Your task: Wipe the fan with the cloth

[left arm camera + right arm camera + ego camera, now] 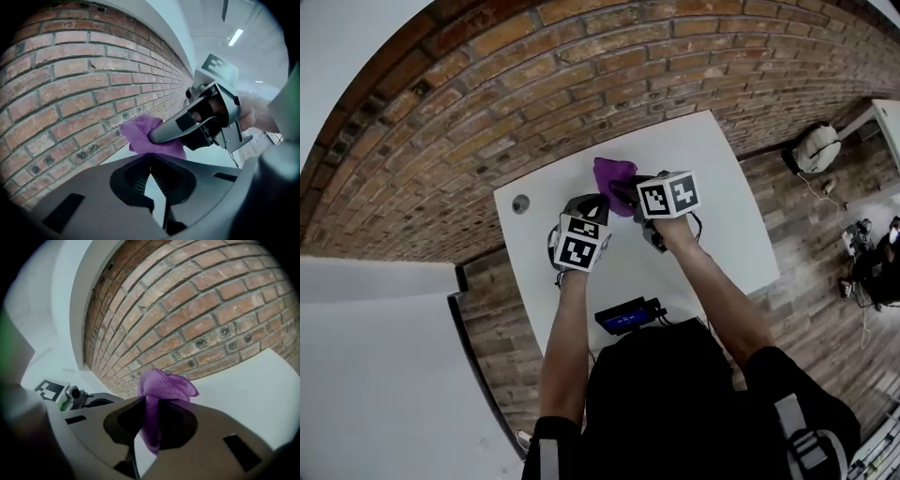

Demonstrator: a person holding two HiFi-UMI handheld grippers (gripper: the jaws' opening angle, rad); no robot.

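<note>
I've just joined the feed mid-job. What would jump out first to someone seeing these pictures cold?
The bright purple cloth stands out most, bunched and pinched in the right tongs over the far part of the white table. Close beside it, the left tongs are shut on nothing. The red brick wall fills the background.

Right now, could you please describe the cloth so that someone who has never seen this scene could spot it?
Start at the white table that stands against the brick wall. Over its far half, the right gripper has the cloth pinched in its jaws. It is the only purple thing there, soft and bunched.
</note>
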